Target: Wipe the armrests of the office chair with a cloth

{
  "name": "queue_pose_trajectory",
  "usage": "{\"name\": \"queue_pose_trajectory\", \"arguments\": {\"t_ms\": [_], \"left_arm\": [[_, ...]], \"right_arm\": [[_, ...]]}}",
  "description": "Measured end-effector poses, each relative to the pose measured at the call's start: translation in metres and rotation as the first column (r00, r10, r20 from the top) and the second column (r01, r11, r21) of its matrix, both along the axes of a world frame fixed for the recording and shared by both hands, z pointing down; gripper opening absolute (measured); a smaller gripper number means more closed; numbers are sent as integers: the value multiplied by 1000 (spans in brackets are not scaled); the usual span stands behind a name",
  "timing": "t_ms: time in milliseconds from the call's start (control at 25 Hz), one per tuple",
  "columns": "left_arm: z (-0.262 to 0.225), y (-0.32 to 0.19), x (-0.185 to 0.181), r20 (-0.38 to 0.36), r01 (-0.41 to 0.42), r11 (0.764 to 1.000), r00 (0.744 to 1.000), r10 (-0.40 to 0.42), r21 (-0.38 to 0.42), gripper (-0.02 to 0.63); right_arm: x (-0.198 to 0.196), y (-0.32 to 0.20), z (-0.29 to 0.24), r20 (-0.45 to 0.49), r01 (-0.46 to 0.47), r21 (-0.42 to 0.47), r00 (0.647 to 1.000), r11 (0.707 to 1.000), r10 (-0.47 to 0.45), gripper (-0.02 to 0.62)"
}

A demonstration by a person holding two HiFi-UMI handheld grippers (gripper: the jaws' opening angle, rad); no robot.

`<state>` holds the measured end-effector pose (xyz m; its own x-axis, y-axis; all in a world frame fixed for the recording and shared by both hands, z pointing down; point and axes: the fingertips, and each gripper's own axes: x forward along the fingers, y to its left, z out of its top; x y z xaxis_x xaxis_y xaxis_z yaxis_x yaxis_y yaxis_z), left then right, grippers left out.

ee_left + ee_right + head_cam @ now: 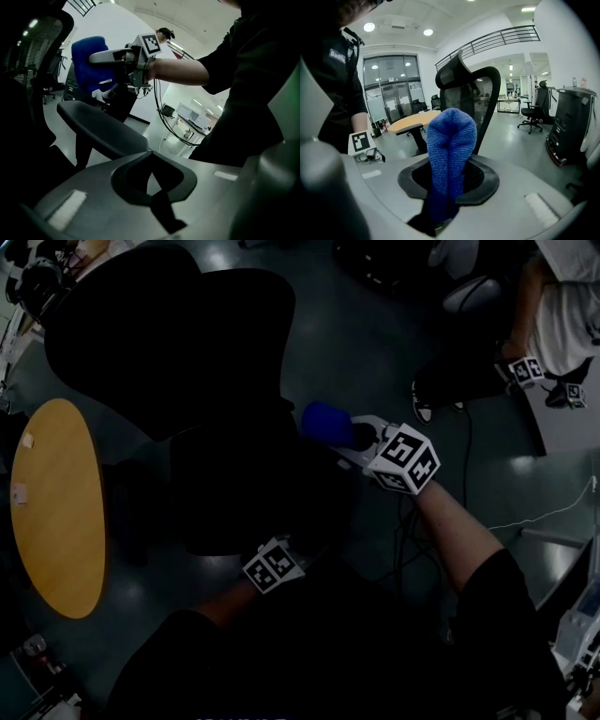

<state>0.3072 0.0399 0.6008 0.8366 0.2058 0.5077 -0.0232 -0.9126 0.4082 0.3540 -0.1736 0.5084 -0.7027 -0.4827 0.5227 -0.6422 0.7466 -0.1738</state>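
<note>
- The right gripper [367,438] is held out ahead on the right arm [459,526], which has a bare forearm and a black sleeve.
- Its jaws are clamped on a blue cloth [451,154].
- The left gripper [153,194] sits lower and nearer the body, on the left forearm [220,606].
- Its jaws are together, with nothing between them.

Large open office hall with white walls [454,47] and a white ceiling [440,14] set with round recessed lamps [369,27]. Underfoot, glossy grey floor [375,343] with pale glints of lamp light. Round table with a yellow wooden top [56,512] on a dark pedestal, in front of tall glass doors [393,101]. Railed upper gallery [501,37] along one wall. Farther off, a black swivel chair [533,112] and a dark cabinet [572,126].
</note>
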Motion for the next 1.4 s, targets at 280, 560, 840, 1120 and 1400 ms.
{"name": "queue_pose_trajectory", "arguments": {"t_ms": [280, 560, 840, 1120, 1400], "left_arm": [[-3, -4, 1, 13, 13, 999, 1000, -13, -32, 18], [-2, -13, -2, 7, 34, 997, 999, -33, -64, 17], [-1, -17, 1, 1, 39, 997, 999, -39, -71, 17], [3, -13, 2, 6, 36, 997, 999, -36, -63, 17], [8, -11, 1, 10, 39, 998, 999, -39, -44, 17]], "right_arm": [[13, -28, 41, -103, 42, -39, 994, 998, -45, 110], [4, -37, 79, -132, 71, -106, 988, 992, -85, 110], [5, -35, 88, -93, 44, -122, 994, 992, -56, 110], [5, -16, 86, -71, 28, -119, 997, 993, -37, 110], [10, 12, 89, -54, 2, -126, 998, 992, -8, 110]]}}
